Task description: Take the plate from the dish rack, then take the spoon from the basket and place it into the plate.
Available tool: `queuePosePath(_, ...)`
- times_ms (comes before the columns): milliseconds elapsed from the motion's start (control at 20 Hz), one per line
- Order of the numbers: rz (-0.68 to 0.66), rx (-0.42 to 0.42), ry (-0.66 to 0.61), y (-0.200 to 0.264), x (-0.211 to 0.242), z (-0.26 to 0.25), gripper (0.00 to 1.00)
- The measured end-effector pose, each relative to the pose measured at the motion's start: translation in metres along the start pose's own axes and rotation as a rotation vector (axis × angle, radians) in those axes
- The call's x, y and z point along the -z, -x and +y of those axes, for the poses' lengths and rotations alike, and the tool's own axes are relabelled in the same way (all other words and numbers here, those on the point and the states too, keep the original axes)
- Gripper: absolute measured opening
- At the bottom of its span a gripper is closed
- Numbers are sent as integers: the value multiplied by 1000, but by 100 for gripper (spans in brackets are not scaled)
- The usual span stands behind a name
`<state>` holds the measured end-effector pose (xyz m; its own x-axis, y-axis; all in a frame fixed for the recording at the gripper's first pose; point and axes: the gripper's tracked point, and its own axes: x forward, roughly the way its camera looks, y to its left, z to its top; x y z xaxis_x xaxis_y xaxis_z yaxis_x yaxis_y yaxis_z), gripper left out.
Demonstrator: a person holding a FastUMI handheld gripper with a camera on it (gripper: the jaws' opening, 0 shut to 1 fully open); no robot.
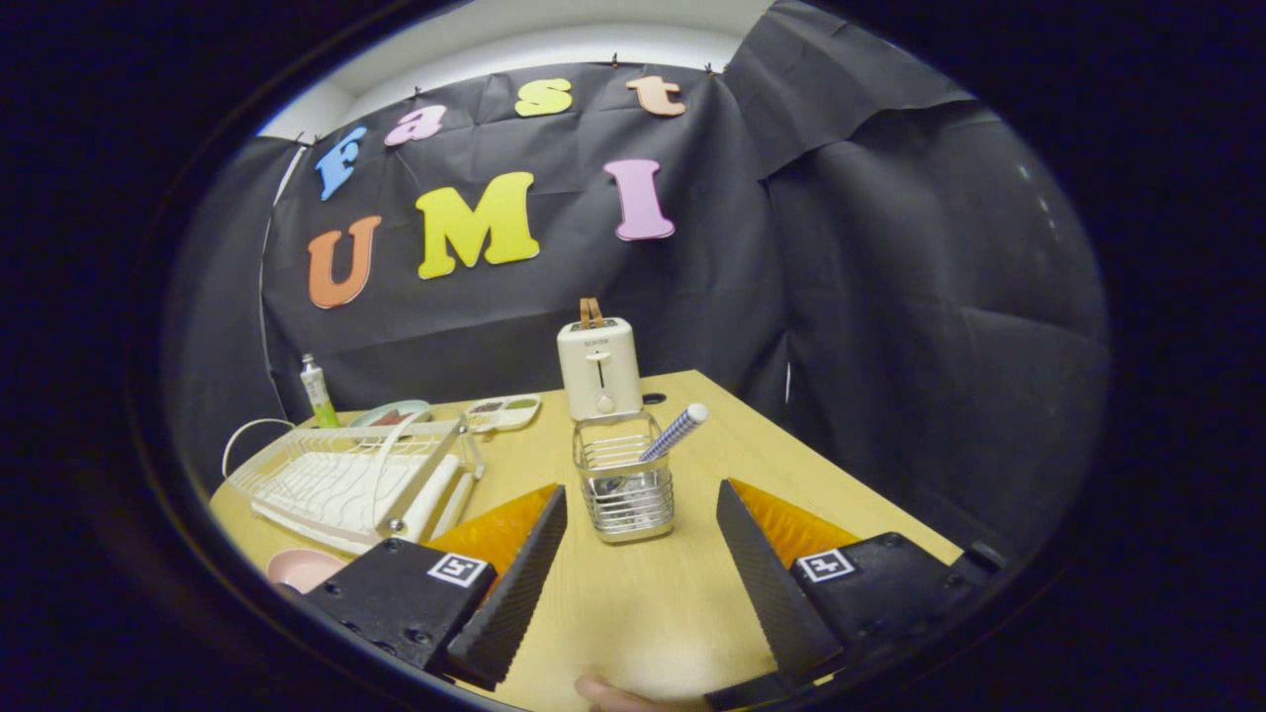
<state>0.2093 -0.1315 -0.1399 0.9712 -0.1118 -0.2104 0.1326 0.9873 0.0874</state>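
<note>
Gripper (641,554) spread wide, holding nothing. Spoon (675,432) dead ahead in basket (623,489), handle leaning up-right. Pink plate (302,569) off left, beside dish rack (346,480).

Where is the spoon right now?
The spoon stands tilted in the wire basket, just ahead of the open tongs, in front of the toaster.
</note>
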Motion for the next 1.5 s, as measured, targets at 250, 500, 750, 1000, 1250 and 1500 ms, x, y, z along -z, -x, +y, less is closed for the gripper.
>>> queuePosePath(250,-70,30,30,-38,-24,-13,93)
queuePosePath(500,-20,11,-38,-72,-24,-21,71)
queuePosePath(750,-29,-74,-67,-74,-29,-4,30)
queuePosePath(1000,-59,-78,2,-70,-43,11,17)
queuePosePath(1250,-103,-57,50,-62,-67,22,15)
queuePosePath(1500,-157,-83,2,-26,-110,40,16)
